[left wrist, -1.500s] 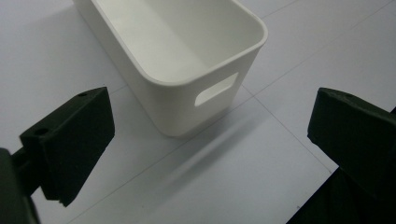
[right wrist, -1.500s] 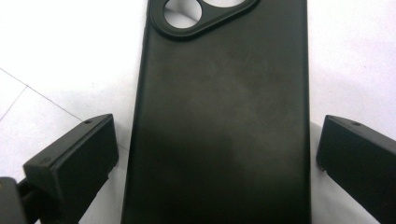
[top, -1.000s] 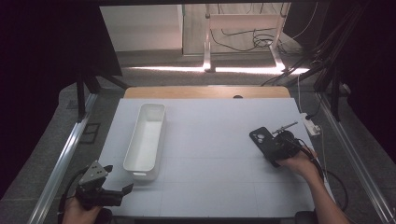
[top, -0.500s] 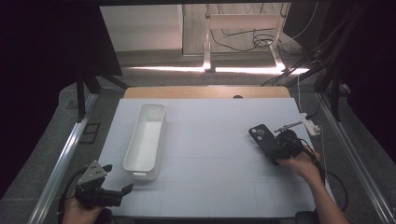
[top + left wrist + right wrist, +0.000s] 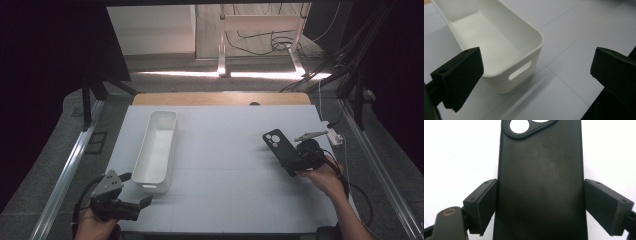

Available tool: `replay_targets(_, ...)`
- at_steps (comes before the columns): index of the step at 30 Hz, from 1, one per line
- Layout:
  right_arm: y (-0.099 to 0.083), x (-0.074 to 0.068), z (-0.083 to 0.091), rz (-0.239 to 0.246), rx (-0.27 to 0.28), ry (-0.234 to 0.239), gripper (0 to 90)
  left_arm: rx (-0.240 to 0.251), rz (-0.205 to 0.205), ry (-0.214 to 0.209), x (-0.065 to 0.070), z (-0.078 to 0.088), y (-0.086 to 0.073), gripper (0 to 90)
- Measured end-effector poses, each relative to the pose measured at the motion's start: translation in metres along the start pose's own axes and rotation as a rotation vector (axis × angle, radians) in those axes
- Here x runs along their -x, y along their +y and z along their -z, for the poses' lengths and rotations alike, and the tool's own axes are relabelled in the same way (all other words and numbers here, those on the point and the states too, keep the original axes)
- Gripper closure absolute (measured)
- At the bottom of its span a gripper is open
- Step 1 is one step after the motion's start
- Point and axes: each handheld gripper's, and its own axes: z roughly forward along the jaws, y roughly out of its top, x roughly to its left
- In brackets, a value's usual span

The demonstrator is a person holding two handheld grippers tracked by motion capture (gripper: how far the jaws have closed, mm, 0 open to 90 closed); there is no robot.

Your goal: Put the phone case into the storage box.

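A black phone case (image 5: 276, 145) with round camera holes is held above the right side of the white table (image 5: 225, 175), its camera end pointing away from the person. My right gripper (image 5: 291, 161) is shut on its lower half. In the right gripper view the case (image 5: 540, 170) stands between both jaws, which press on its long edges, with my right gripper (image 5: 540, 206) closed around it. A long white bin (image 5: 150, 188) lies empty at the left. My left gripper (image 5: 136, 189) rests open just in front of the bin's near end (image 5: 499, 83), nothing between its fingers (image 5: 461, 75).
A white plug block (image 5: 334, 135) with a cable lies at the table's right edge. A wooden strip (image 5: 220, 98) borders the far edge. Metal rails (image 5: 70, 170) run along both sides, and cables (image 5: 260, 47) lie on the floor beyond.
My right gripper has carried the phone case slightly left and farther from the person. The left gripper has stayed almost still beside the bin.
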Motion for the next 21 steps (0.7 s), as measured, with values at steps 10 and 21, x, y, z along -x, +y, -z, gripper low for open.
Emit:
replay_targets(10,0.004,-0.014,0.010,0.045,0.054,0.058,14.8,0.008,-0.001,-0.041,-0.002,-0.012,0.016,0.0)
replay_targets(21,0.007,-0.027,0.019,0.087,0.108,0.114,14.7,0.042,-0.032,-0.104,-0.005,-0.033,0.039,0.0)
